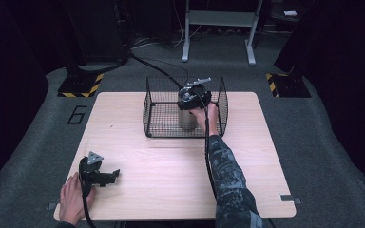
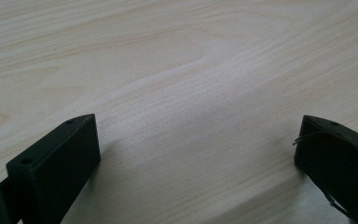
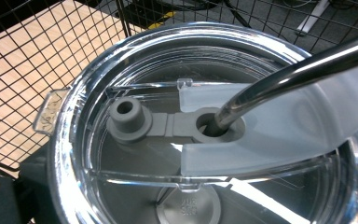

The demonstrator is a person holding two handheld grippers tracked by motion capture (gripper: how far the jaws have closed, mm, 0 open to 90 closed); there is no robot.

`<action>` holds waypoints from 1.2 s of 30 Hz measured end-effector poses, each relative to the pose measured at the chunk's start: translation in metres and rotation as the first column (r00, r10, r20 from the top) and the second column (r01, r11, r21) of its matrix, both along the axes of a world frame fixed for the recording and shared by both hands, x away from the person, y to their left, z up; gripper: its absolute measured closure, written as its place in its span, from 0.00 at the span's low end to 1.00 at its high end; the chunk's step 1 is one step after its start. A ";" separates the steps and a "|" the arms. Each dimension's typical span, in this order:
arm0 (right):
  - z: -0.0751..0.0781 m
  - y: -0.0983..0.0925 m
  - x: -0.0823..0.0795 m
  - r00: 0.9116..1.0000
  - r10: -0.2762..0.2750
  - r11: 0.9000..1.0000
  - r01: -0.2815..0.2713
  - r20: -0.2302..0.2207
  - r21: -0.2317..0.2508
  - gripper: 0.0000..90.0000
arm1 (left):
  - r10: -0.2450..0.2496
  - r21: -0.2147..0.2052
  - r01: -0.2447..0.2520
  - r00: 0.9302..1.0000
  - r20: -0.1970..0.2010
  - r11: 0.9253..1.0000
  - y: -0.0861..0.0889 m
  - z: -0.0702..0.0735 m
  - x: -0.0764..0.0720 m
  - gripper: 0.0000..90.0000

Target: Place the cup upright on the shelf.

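A black wire basket (image 1: pixel 150 107) stands at the back middle of the wooden table (image 1: pixel 171 171). Inside it is an upright steel tumbler (image 1: pixel 187 119) with a clear lid (image 3: pixel 121 51) and a metal straw (image 3: pixel 303 65) passing through a grey plug (image 3: pixel 127 119). My right gripper (image 1: pixel 190 107) reaches down into the basket from above and is shut on the tumbler near its top; one jaw shows against the cup's side at the lower left of the right gripper view. My left gripper (image 1: pixel 114 175) (image 2: pixel 198 140) rests on the table at the front left, open, with bare wood between its jaws.
The basket's mesh walls (image 3: pixel 23 56) closely surround the tumbler. Small metal clips (image 1: pixel 290 198) sit at the table's front corners. On the grey carpet behind are a stand's legs (image 1: pixel 186 52), yellow-black striped bases (image 1: pixel 81 85) and cables.
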State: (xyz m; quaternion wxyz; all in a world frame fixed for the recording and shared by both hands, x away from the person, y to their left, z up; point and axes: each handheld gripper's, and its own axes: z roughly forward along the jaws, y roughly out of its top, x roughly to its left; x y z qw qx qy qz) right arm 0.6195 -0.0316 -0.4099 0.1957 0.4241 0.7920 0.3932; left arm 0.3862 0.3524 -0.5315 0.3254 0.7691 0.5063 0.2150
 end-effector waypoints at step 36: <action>0.050 -0.040 -0.064 1.000 0.013 0.999 -0.014 0.019 0.032 0.00 | -0.001 0.002 0.001 1.000 -0.001 1.000 0.000 0.000 0.000 0.00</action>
